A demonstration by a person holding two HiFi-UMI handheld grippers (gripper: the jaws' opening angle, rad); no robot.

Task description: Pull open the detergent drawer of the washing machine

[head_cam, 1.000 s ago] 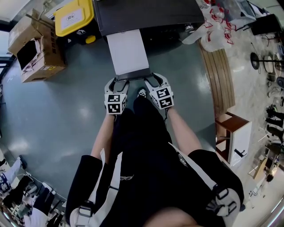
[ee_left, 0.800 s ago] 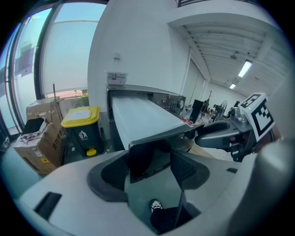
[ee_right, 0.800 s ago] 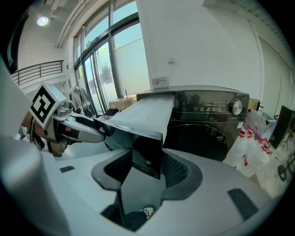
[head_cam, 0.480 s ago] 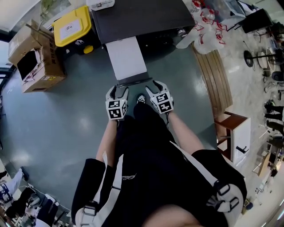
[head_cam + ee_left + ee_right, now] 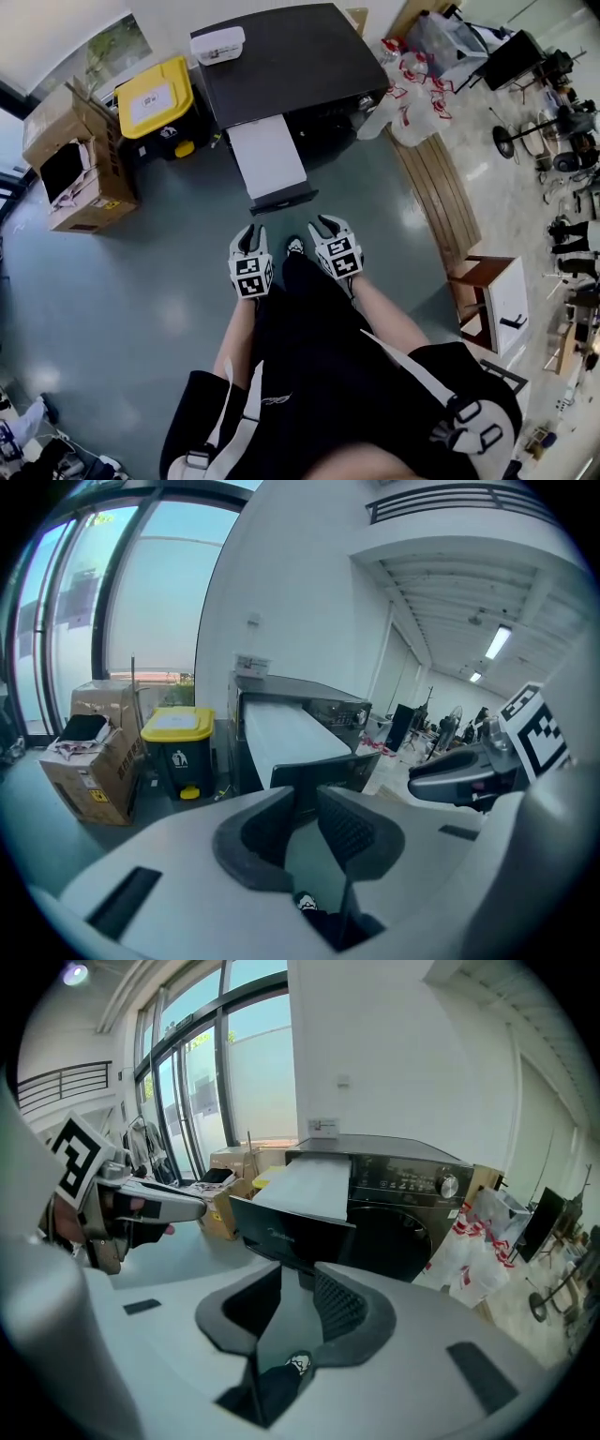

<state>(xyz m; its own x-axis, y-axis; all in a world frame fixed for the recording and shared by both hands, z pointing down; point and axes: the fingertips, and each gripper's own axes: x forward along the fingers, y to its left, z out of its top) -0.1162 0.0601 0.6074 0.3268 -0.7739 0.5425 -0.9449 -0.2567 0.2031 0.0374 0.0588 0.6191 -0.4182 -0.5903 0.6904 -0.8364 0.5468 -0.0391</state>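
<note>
The dark washing machine (image 5: 281, 56) stands at the top of the head view. Its long drawer (image 5: 267, 159) sticks far out, white on top with a dark front panel (image 5: 283, 199). My left gripper (image 5: 247, 234) and right gripper (image 5: 323, 223) hang side by side just short of that panel, apart from it. Both sets of jaws are closing, a narrow gap left, nothing between them. In the left gripper view the panel (image 5: 323, 772) shows beyond my left gripper (image 5: 305, 803). In the right gripper view the panel (image 5: 286, 1232) lies ahead of my right gripper (image 5: 298, 1288).
A yellow-lidded bin (image 5: 155, 94) and cardboard boxes (image 5: 70, 159) stand left of the machine. Plastic bags (image 5: 412, 94) and a wooden slatted strip (image 5: 431, 187) lie to its right. A small wooden stand (image 5: 497, 300) is at the right. A white box (image 5: 217, 42) sits on the machine.
Both grippers have drawn back from the drawer's front panel toward the person and risen a little. Their jaws have narrowed. The drawer stays pulled out.
</note>
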